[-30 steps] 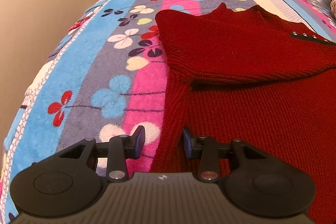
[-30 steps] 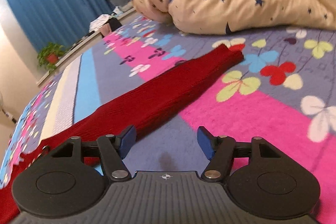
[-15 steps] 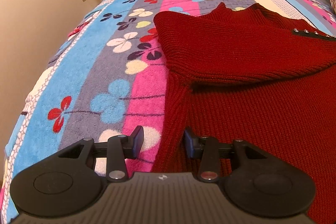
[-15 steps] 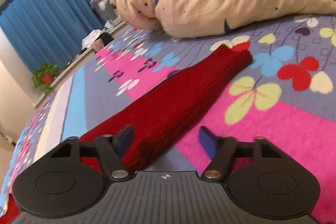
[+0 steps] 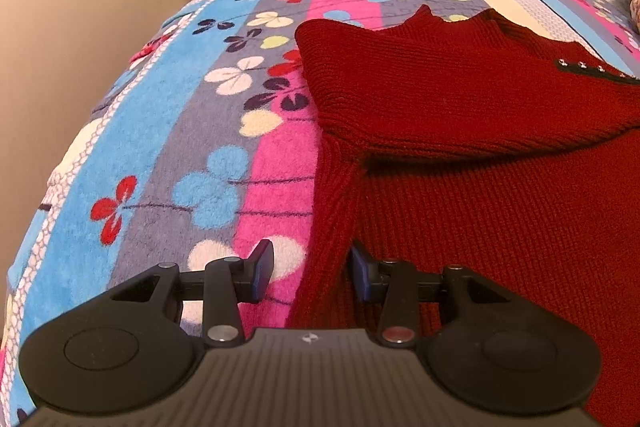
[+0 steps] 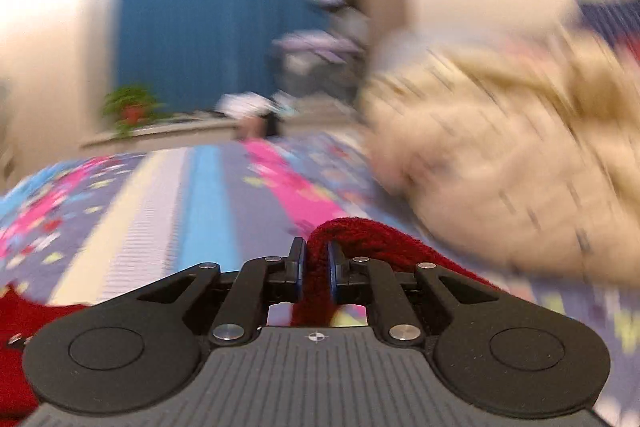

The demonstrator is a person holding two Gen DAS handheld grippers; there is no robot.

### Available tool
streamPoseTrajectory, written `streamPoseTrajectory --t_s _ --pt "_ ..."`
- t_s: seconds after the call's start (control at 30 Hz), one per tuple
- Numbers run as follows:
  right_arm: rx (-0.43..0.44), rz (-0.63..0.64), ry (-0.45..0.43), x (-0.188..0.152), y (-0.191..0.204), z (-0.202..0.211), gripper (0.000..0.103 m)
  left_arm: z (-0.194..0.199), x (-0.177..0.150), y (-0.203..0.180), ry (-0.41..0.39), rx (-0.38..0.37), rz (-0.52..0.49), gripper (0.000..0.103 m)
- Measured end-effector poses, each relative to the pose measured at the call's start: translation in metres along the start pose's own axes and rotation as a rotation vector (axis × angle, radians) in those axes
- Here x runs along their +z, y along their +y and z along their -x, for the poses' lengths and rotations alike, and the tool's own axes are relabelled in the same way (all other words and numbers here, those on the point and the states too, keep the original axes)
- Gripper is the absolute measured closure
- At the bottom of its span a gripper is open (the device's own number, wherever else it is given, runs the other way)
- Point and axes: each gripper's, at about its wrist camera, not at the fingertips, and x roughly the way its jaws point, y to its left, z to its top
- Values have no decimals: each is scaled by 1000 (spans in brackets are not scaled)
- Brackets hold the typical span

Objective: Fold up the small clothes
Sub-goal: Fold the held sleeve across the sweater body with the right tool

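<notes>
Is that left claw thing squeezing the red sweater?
No, the left gripper stands open, its fingers astride the red sweater edge without pressing it.

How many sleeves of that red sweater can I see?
2. One sleeve lies folded across the sweater on the bed. The other sleeve is pinched in the right gripper, lifted.

- Red knit sweater (image 5: 480, 187): lies flat on the bed, 1 sleeve (image 5: 460, 99) folded across its chest.
- Other sleeve (image 6: 360, 235): lifted, bent into a loop.
</notes>
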Motion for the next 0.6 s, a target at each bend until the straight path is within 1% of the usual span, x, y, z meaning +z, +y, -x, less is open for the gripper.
streamPoseTrajectory --t_s 0.03,0.1,0.17,0.2,0.23,0.27,0.33,0.4,0.43,0.47,0.53,0.6 --pt "43 65 -33 8 28 7 92 0 1 1 3 -5 10 57" --pt "169 237 -117 15 99 29 92 2 2 4 8 -15 30 57" --pt "300 378 -155 4 160 52 92 2 2 7 12 -24 48 57" --pt "366 437 -139 -8 186 59 91 2 3 9 15 -28 57 57" --pt "414 473 -108 -19 206 64 91 2 3 11 19 -34 67 57" --pt "450 500 -55 -35 224 66 91 3 4 14 22 -38 78 57" --pt "461 527 65 -64 247 64 91 4 5 20 27 -51 108 57" --pt "439 523 142 -84 255 61 91 7 7 26 31 -66 139 57" --pt "431 520 156 -89 255 61 91 9 8 29 32 -76 157 57" --pt "422 529 151 -90 256 63 91 9 9 31 33 -85 172 57" --pt "415 551 150 -87 260 66 91 11 11 35 41 -99 196 57" --pt "425 554 170 -82 264 69 86 12 13 38 42 -111 213 57"
